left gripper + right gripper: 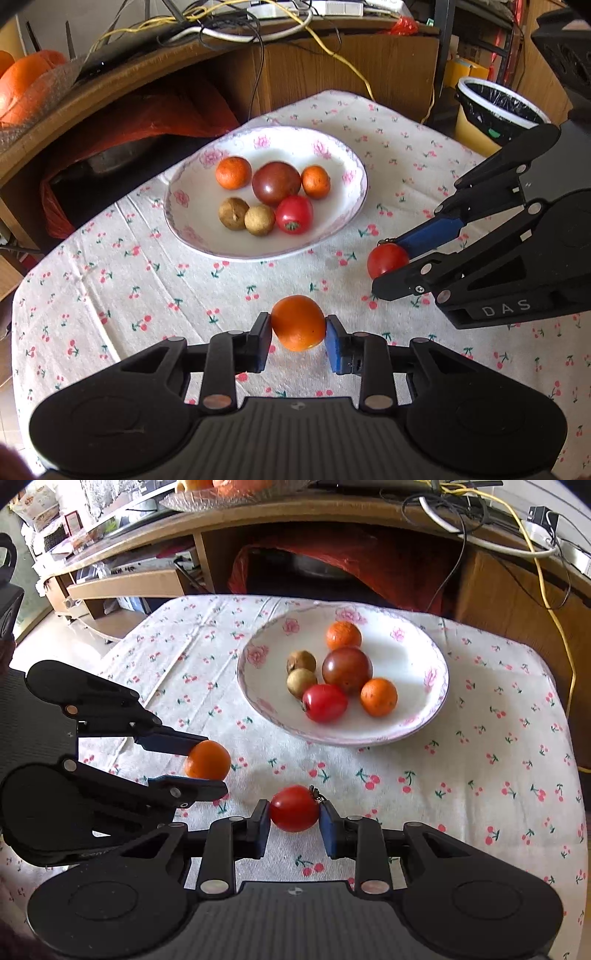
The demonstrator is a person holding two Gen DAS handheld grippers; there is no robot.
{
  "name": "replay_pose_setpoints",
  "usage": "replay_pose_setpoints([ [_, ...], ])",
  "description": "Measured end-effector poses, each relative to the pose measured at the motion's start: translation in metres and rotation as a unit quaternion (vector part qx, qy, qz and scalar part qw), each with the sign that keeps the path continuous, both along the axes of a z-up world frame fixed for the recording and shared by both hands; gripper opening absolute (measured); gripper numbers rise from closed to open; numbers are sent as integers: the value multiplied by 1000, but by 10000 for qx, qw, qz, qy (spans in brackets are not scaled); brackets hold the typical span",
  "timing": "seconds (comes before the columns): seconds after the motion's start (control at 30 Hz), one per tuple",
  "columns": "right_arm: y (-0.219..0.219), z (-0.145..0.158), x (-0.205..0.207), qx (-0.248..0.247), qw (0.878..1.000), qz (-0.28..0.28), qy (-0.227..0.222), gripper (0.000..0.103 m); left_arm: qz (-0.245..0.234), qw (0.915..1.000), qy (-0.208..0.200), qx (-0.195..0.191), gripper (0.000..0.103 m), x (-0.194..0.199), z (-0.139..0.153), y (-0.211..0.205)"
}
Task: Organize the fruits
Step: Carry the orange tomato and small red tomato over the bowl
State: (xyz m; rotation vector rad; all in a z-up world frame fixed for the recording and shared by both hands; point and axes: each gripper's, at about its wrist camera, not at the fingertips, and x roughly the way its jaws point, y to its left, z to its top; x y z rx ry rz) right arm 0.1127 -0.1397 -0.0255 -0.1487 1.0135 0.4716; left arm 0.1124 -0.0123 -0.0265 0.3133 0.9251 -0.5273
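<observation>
My left gripper (298, 330) is shut on a small orange fruit (298, 322), its blue pads pressing both sides just above the cherry-print cloth. The right wrist view shows that orange fruit (207, 760) in the left gripper (212, 768). My right gripper (294, 814) is shut on a red tomato (294, 808) with a dark stem; in the left wrist view the same tomato (386, 260) sits between the right gripper (384, 264) fingers at right. Beyond both, a white floral bowl (347, 173) holds several fruits: two oranges, a dark tomato, a red tomato, two brown longans.
The cherry-print tablecloth (110, 288) covers a small table. A wooden desk (332, 520) with cables stands behind it, with a red bag (369, 561) underneath. A lined yellow waste bin (495, 110) is at the far right of the table.
</observation>
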Motion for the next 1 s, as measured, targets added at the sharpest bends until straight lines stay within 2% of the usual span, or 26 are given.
replay_pose_setpoints([
  [0.6,0,11,6,64,9995,-183,-253,23,74,9994,-310,-123,40,10,18,-5],
  [1.0,-4,17,18,120,9980,-405,-463,24,261,9985,-471,-143,39,27,19,-8],
])
